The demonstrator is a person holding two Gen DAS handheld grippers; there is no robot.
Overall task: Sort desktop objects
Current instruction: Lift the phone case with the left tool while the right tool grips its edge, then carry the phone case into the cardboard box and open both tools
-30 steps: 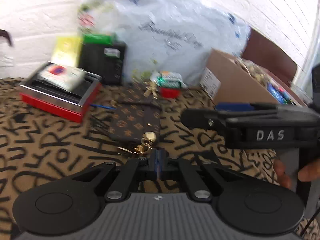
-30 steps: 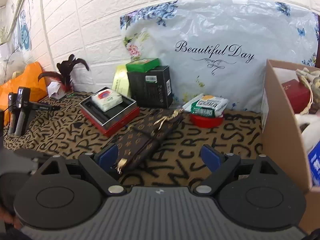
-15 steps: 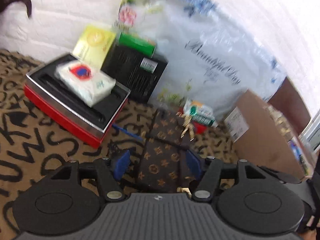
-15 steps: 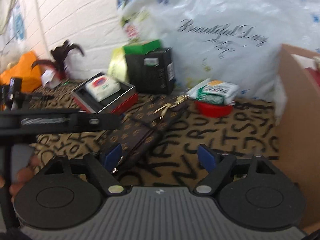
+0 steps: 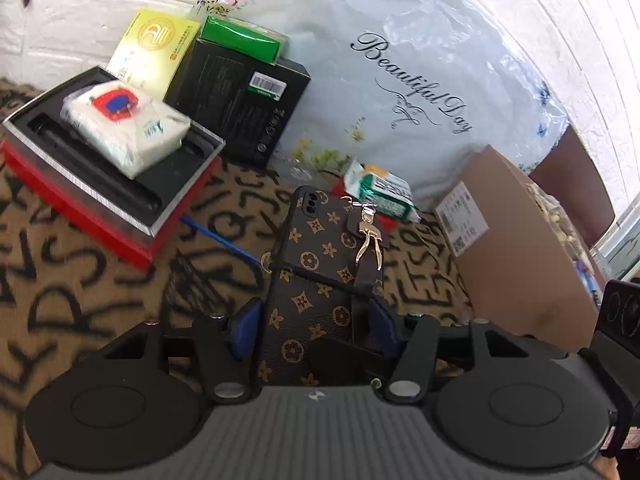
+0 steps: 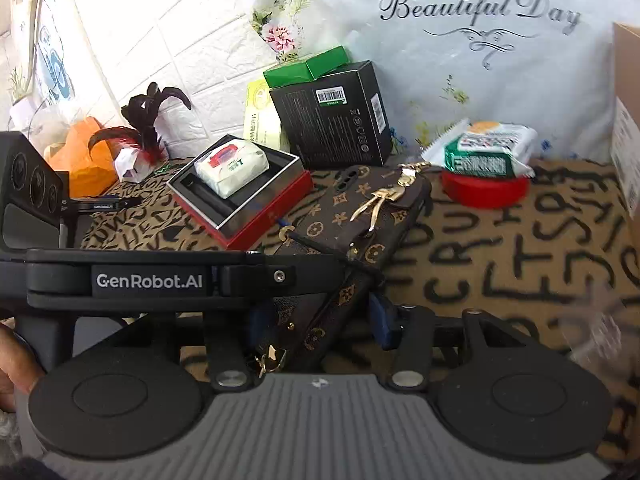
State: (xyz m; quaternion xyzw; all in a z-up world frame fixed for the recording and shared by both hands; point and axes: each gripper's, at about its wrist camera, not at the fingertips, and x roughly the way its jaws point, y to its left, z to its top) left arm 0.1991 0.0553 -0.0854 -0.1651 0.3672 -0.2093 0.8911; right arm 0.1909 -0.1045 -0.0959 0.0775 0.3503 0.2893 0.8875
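My left fingers (image 5: 314, 330) and narrowing right fingers (image 6: 320, 320) both straddle the brown phone case (image 5: 320, 280) at lower centre, not yet gripping, to lift it together

brown monogram phone case (image 5: 316, 280) with gold clasp lies flat on the lettered cloth, apparently slightly angled.
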